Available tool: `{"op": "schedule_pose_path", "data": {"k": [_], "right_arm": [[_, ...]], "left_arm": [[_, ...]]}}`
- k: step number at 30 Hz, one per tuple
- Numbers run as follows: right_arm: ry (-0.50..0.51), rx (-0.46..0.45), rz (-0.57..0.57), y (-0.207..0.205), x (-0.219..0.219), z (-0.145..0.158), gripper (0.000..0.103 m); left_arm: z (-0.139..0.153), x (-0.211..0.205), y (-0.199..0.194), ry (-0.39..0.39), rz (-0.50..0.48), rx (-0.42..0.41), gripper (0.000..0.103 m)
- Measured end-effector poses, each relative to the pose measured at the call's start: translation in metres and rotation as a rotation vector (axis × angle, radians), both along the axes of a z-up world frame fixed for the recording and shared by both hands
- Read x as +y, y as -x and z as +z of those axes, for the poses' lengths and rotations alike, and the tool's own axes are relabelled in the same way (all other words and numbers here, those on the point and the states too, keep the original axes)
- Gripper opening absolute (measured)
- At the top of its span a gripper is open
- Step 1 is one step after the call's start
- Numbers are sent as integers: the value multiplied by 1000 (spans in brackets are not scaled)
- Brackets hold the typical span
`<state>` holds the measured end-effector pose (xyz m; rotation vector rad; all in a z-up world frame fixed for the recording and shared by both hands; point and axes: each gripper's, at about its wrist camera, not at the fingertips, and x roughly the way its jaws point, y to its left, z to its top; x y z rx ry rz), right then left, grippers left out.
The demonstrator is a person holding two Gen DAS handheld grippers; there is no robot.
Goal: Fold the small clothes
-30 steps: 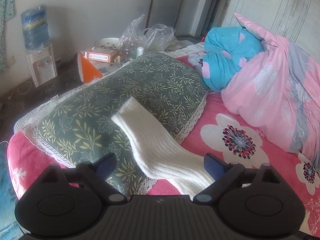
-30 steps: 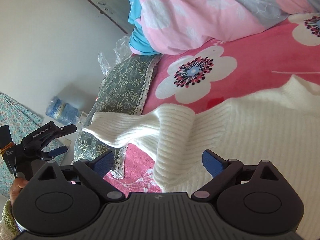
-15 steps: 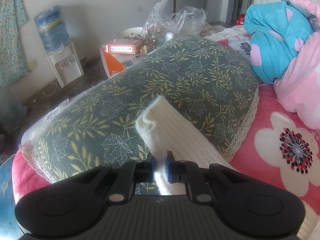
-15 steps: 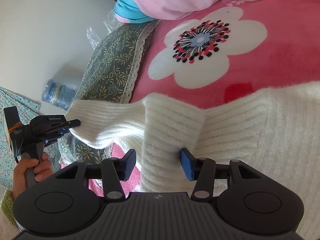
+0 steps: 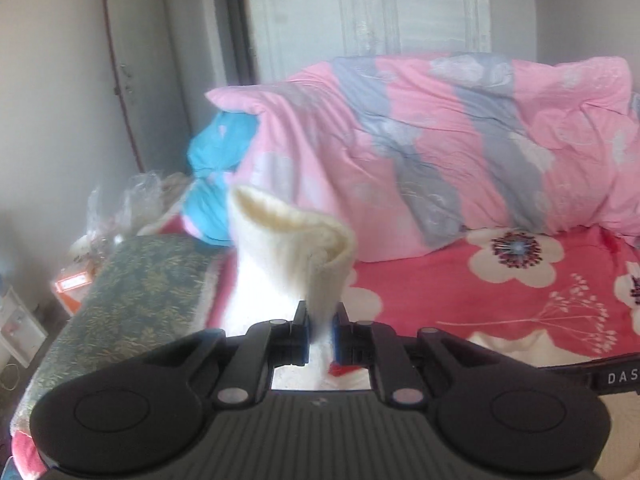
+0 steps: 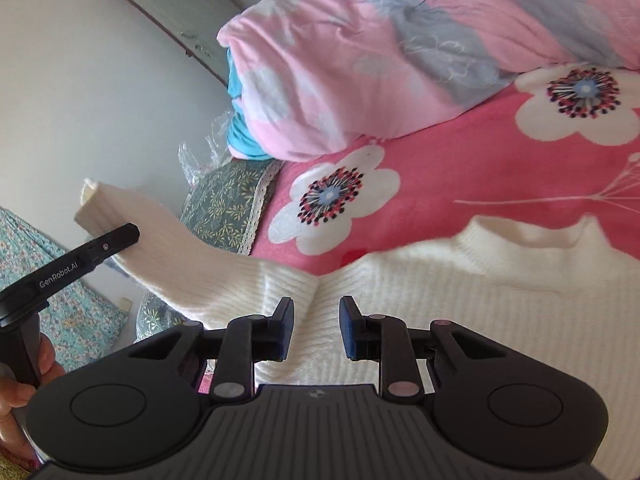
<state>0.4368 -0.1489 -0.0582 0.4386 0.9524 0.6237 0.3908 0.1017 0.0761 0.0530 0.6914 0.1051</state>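
A small white ribbed sweater lies on the pink flowered bedsheet. My left gripper is shut on the sweater's sleeve and holds it lifted, cuff upward. In the right wrist view the left gripper shows at the left, holding the raised sleeve. My right gripper has its jaws narrowed around a fold of the sweater at the shoulder, with a gap still between the pads and knit between them.
A green leaf-print pillow lies at the left of the bed. A pink and grey quilt and a blue bundle are piled at the back. Plastic bags and an orange box stand beyond the pillow.
My left gripper has lifted the sleeve off the pillow and swung right toward the quilt. My right gripper has closed further around the sweater's shoulder fold.
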Motion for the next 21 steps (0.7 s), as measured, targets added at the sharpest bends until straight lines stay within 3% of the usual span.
{"op": "schedule_pose_path", "data": {"k": [2, 3, 5, 6, 7, 8, 12, 15, 18, 21], "right_arm": [[-13, 5, -69, 17, -51, 4, 103], [-13, 11, -106, 26, -77, 3, 103], [9, 36, -177, 43, -126, -5, 103], [24, 56, -209, 52, -149, -11, 103], [37, 88, -243, 58, -170, -21, 103], [43, 124, -273, 64, -187, -31, 103], [33, 250, -348, 73, -231, -64, 103], [6, 261, -355, 67, -231, -72, 103], [-42, 280, -311, 54, -206, -76, 103], [-53, 346, -254, 36, -166, -93, 103]], "left_arm": [[-8, -36, 1, 40, -66, 27, 10], [-26, -69, 1, 79, -126, 62, 10], [-52, -96, 0, 143, -176, 129, 16], [-67, -106, 0, 189, -197, 179, 30], [-84, -111, 0, 234, -217, 233, 51], [-97, -114, 4, 266, -214, 282, 59], [-110, -94, 23, 336, -180, 311, 62], [-94, -57, 38, 289, -133, 262, 68], [-85, -21, 45, 174, -59, 239, 71], [-100, 15, 47, 103, 25, 280, 72]]}}
